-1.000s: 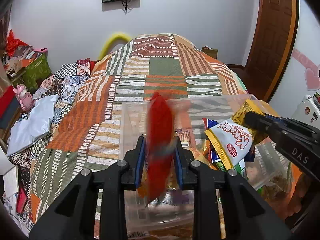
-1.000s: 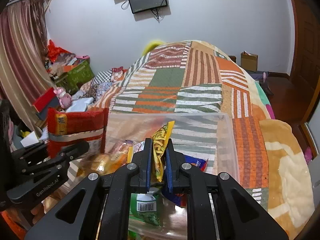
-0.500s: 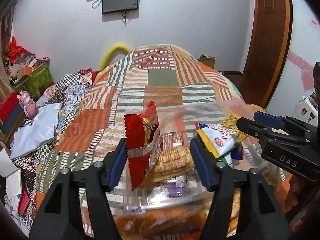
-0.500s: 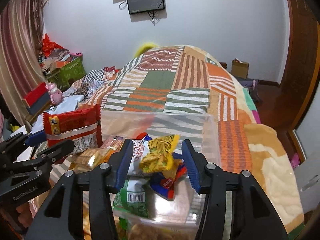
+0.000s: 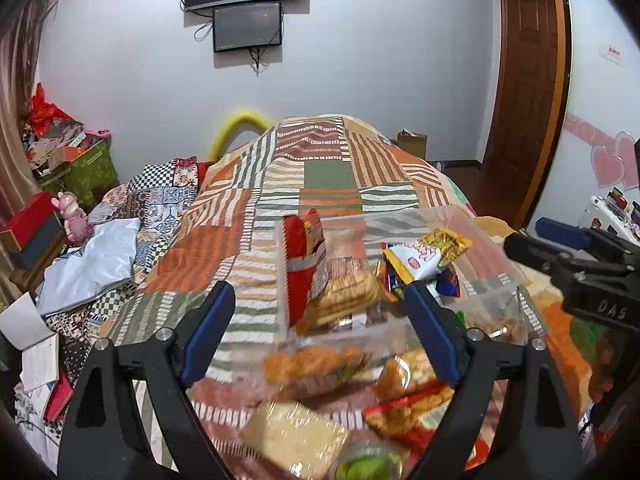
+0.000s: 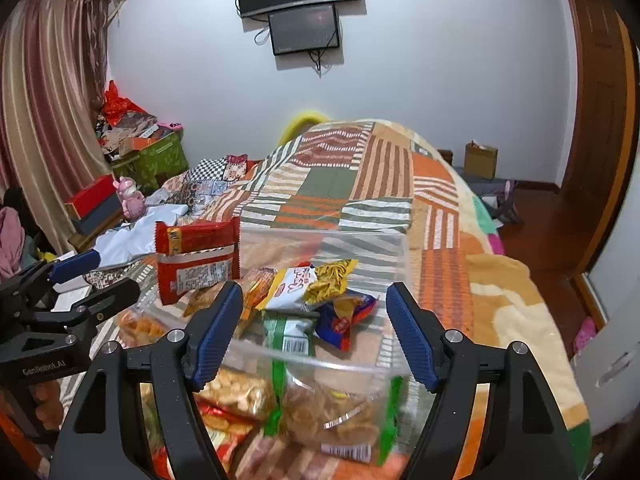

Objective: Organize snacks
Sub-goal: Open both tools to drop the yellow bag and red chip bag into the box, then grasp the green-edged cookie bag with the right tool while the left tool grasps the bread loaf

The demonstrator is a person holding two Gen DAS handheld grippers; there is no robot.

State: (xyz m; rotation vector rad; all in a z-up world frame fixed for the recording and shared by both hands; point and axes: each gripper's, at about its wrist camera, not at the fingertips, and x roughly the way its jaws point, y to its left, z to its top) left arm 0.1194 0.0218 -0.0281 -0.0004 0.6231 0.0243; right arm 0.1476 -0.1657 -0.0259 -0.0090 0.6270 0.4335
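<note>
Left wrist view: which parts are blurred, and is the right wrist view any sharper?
Left wrist view: near packets under the tongs smear; the red packet in the clear bin is sharp. Right wrist view: crisper, bottom packets slightly soft; fisheye bends the door frame.

Patchwork quilt over a bed, two dark screens on the white wall, brown door at right, striped curtain at left, pink toy beside a red box, green box behind, yellow hoop against the wall.
</note>
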